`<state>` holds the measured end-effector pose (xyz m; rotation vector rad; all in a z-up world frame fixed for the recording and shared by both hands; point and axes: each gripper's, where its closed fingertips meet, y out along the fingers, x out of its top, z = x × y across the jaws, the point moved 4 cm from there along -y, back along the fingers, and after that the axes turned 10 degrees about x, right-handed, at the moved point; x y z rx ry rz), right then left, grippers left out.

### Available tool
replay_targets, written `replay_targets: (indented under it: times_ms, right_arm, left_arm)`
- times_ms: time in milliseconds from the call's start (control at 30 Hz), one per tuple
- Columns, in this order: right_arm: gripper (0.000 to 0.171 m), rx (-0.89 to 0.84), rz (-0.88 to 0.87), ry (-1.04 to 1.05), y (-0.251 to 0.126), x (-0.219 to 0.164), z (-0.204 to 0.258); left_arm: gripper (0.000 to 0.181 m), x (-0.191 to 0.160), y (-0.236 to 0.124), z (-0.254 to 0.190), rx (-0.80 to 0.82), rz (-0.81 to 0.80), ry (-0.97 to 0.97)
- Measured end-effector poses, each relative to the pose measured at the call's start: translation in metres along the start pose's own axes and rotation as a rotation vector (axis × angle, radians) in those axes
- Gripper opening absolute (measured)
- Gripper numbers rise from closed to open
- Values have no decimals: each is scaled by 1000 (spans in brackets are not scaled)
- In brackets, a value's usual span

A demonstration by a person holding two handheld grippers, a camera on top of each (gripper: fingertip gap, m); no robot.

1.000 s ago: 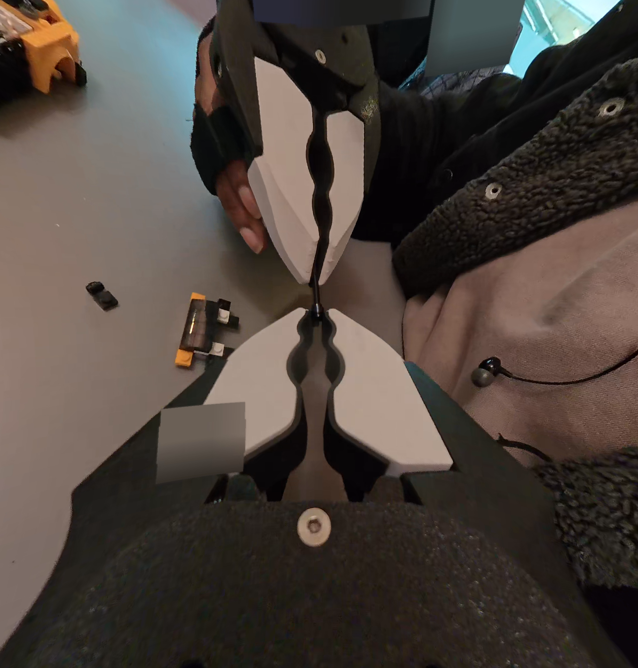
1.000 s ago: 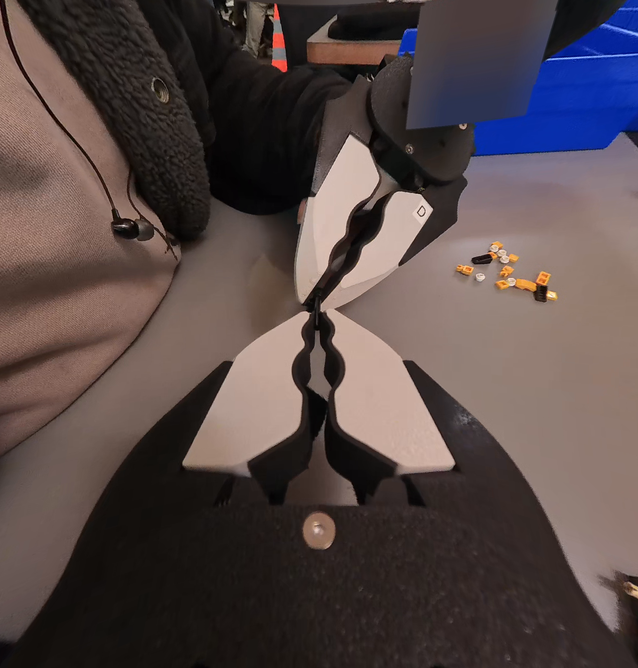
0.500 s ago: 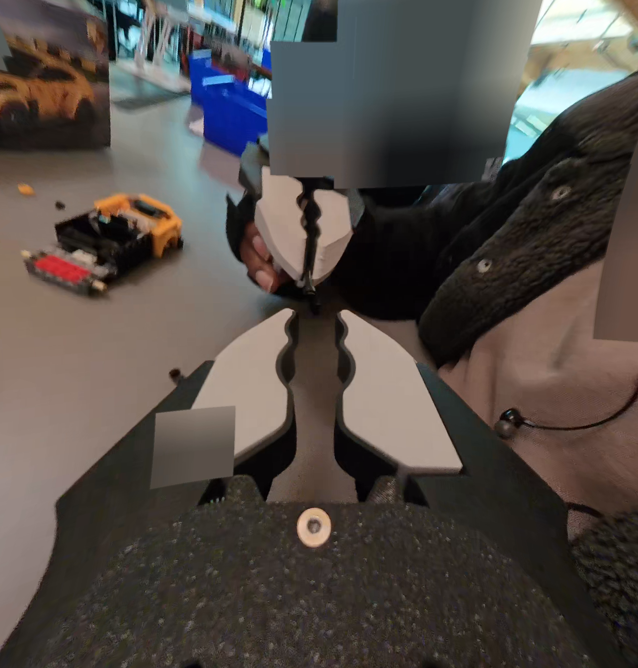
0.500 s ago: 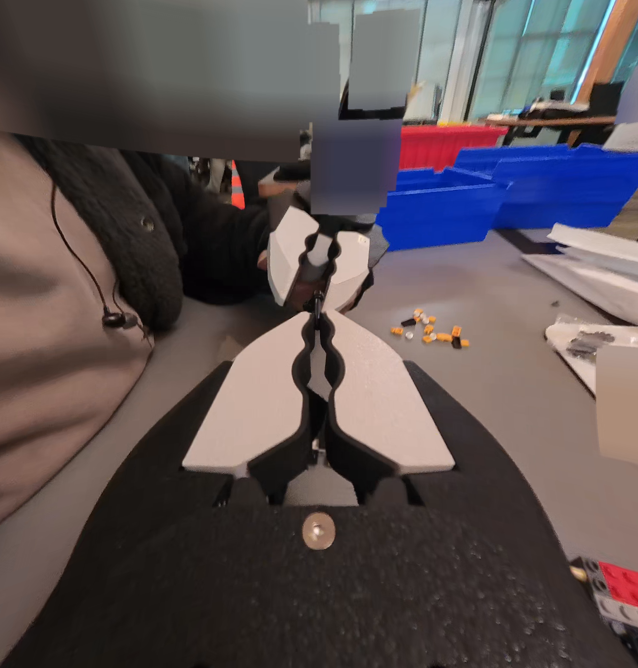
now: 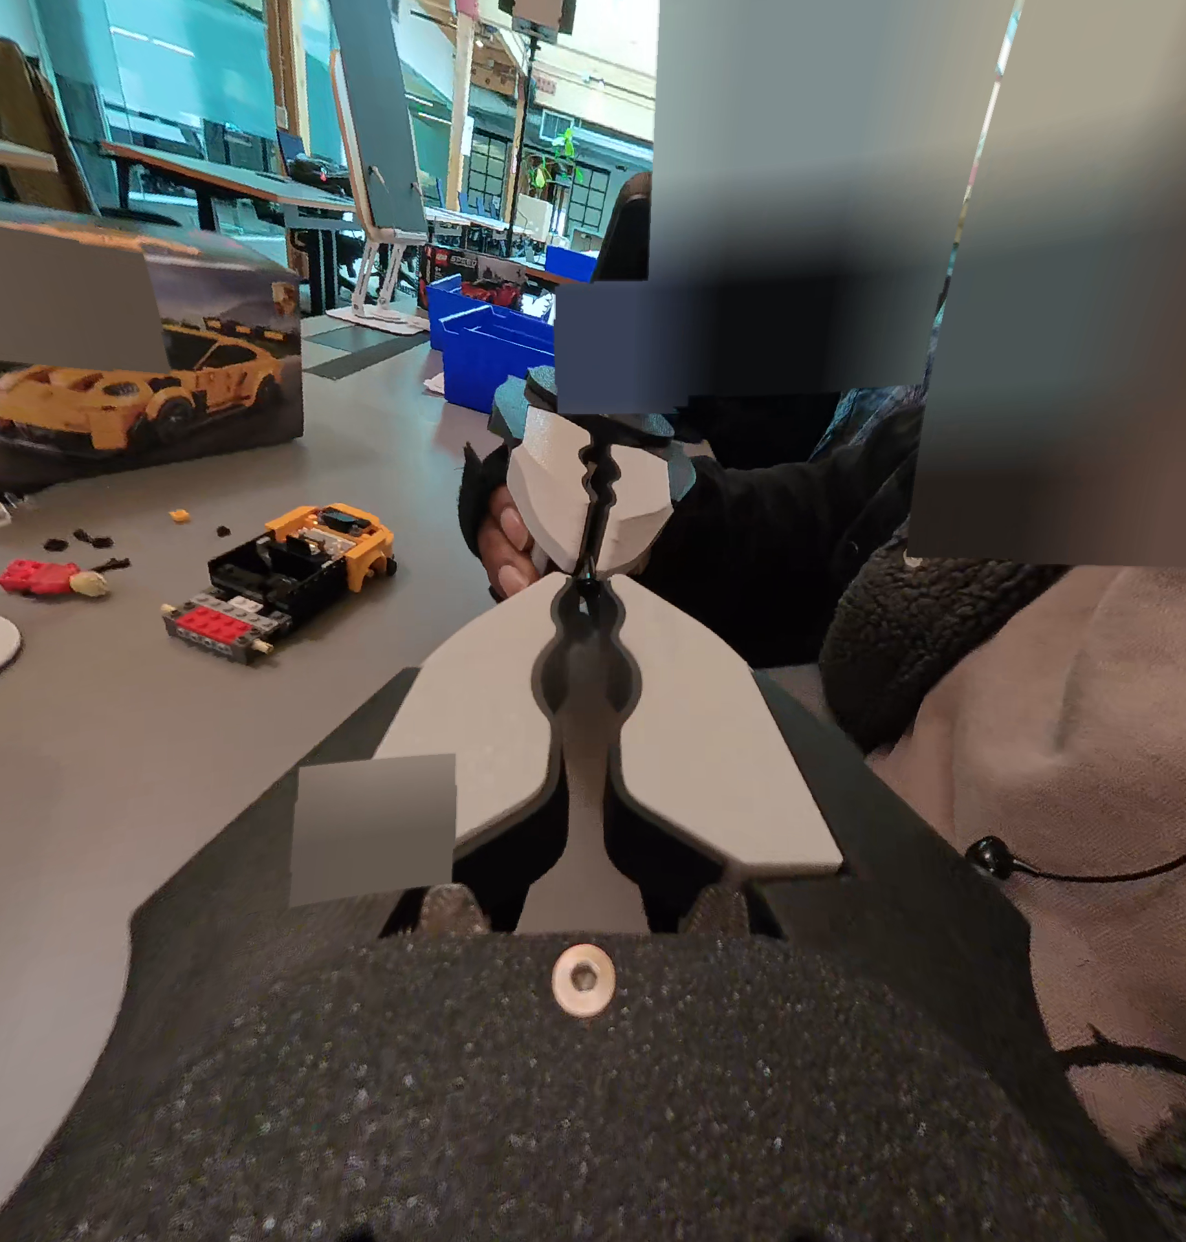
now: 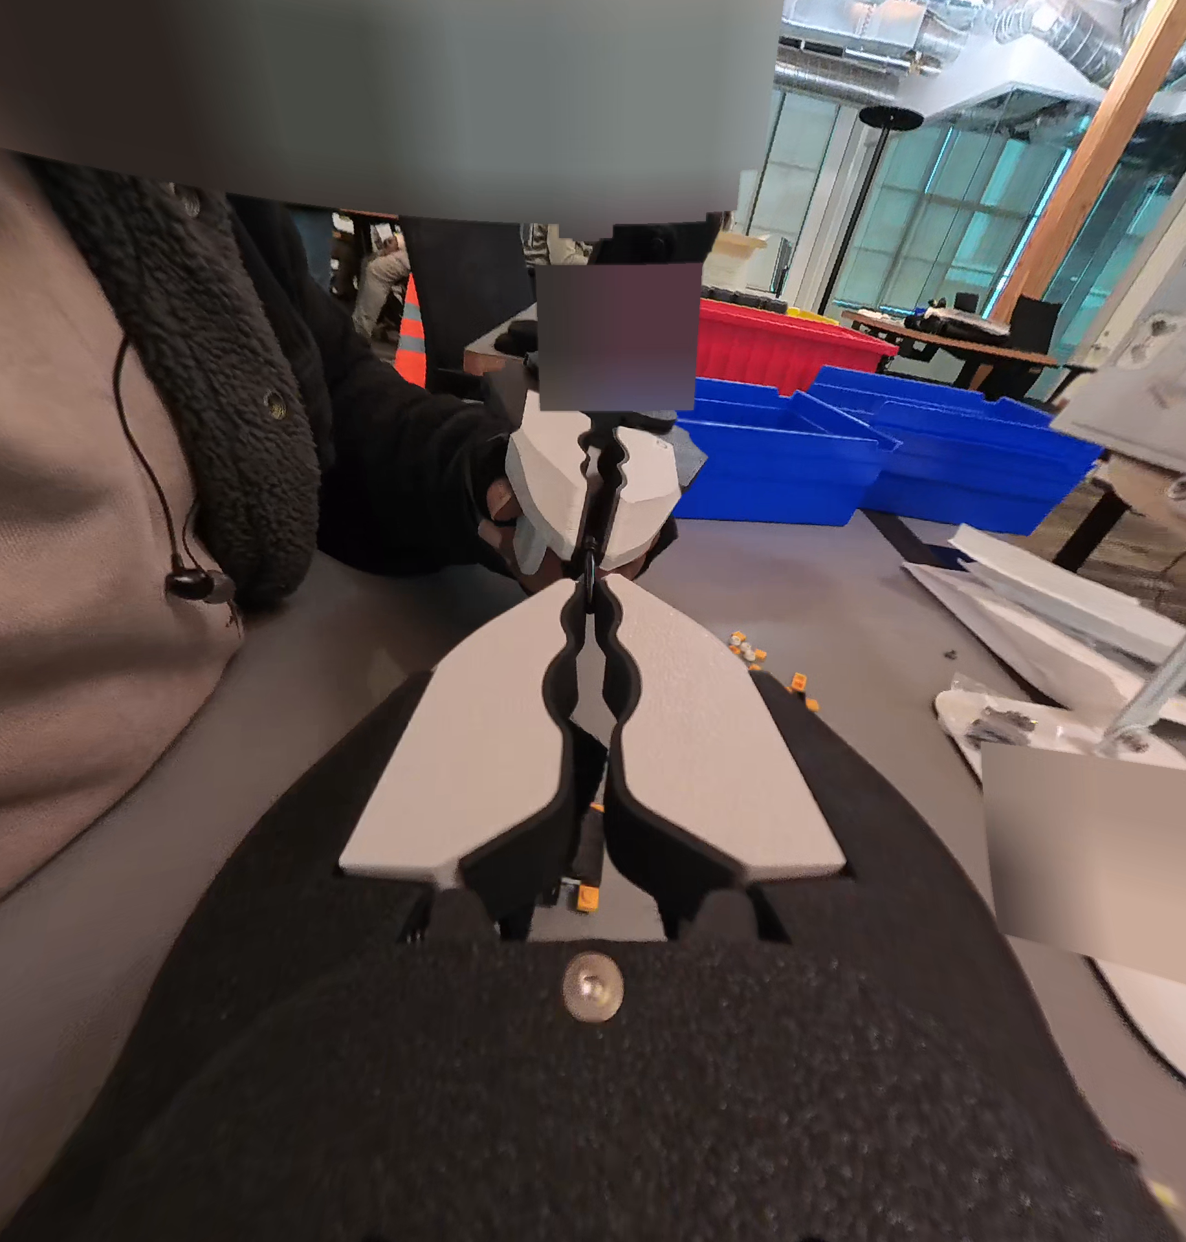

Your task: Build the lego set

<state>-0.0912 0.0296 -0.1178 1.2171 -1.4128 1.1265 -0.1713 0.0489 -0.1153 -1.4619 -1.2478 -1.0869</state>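
My left gripper point(image 5: 586, 595) and my right gripper point(image 6: 588, 595) meet tip to tip above the grey table point(image 5: 139, 739). Both are shut on one small black Lego piece point(image 5: 585, 583), which also shows in the right wrist view point(image 6: 588, 571). The right gripper point(image 5: 593, 561) faces me in the left wrist view; the left gripper point(image 6: 593, 554) faces me in the right wrist view. A partly built black, orange and red Lego car point(image 5: 281, 578) lies on the table to the left. A small orange and black assembly point(image 6: 586, 867) shows through the gap under my right fingers.
The set's box point(image 5: 139, 376) stands at the far left, with a red minifigure point(image 5: 45, 578) and small loose pieces point(image 5: 180, 515) near it. Loose orange pieces point(image 6: 748, 650), white booklets point(image 6: 1047, 625) and a parts bag point(image 6: 1000, 722) lie right. Blue bins point(image 6: 778, 464) stand behind. The person's jacket point(image 5: 1081, 739) is close. The red minifigure point(image 5: 45, 578) is about 30 cm from both grippers' fingertips.
The left gripper opened half a second ago and is shut again on the black piece. Both grippers have tilted up from the table, so the room shows now.
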Motion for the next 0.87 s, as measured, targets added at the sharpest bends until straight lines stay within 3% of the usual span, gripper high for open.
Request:
replay_targets:
  times_ms: [333,867]
  right_arm:
    - [3,-5,83,-107,4,3,9]
    - [3,24,94,-82,6,-1,12]
  left_arm:
    - [6,-1,-4,-9,21,36,210]
    - [6,-7,-4,-11,36,86,307]
